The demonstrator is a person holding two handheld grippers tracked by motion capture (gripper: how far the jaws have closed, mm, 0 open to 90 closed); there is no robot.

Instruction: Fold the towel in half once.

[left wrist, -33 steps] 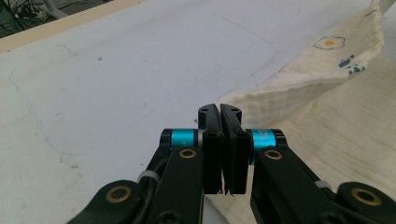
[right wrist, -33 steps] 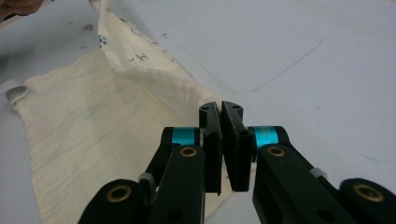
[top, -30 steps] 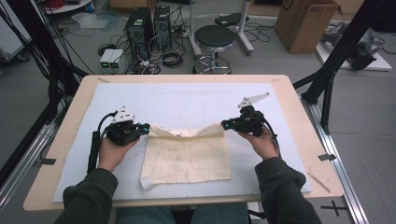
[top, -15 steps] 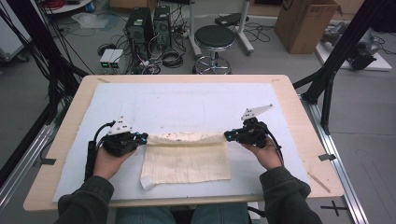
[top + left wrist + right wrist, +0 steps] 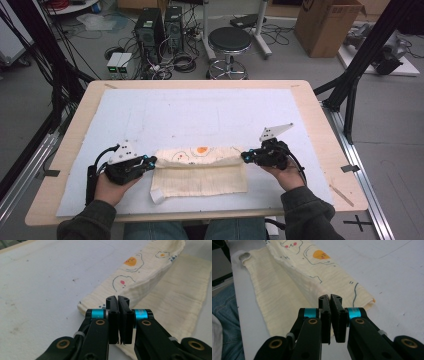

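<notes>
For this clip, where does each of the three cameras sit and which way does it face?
High view: above the person's side, looking forward and down on the table; forearms, left gripper, right gripper.
Left gripper view: on the left gripper, looking along its shut jaws at the cloth.
Right gripper view: on the right gripper, looking along its shut jaws at the cloth; a jeans leg at left.
Shared: the egg-print cloth.
</notes>
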